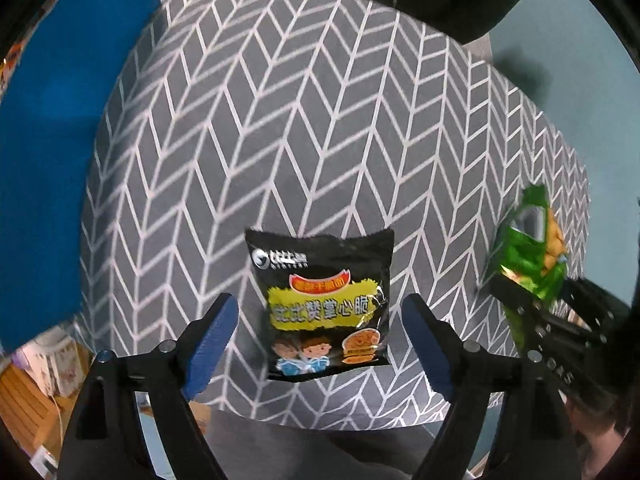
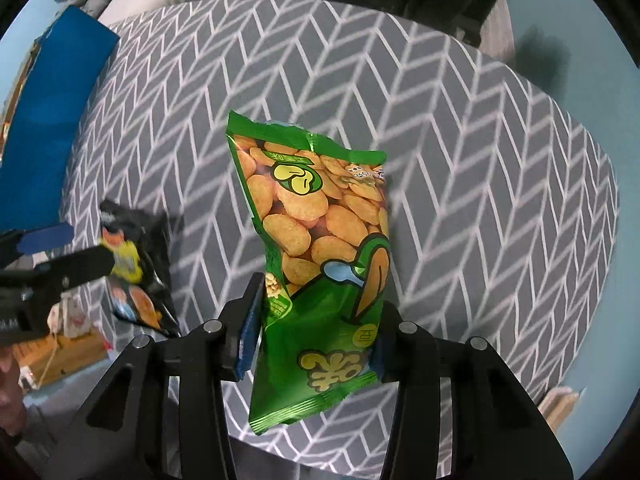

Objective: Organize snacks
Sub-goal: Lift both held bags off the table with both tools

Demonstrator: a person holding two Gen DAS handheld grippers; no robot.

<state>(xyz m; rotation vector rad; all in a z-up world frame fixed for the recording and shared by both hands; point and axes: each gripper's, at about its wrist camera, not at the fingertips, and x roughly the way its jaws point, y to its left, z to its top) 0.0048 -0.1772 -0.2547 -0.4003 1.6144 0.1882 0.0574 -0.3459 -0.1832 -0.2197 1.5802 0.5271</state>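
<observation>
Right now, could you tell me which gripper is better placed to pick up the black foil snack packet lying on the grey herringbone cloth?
Left. The left gripper hangs open astride the black foil snack packet; the right gripper is shut on the green snack bag.

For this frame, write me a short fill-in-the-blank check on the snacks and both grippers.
1. The right gripper is shut on the ____ snack bag.
2. The black snack bag lies between the ____ jaws of the left gripper.
3. Both bags are over a gray cloth patterned with ____ lines.

Missing words: green; open; white
</observation>
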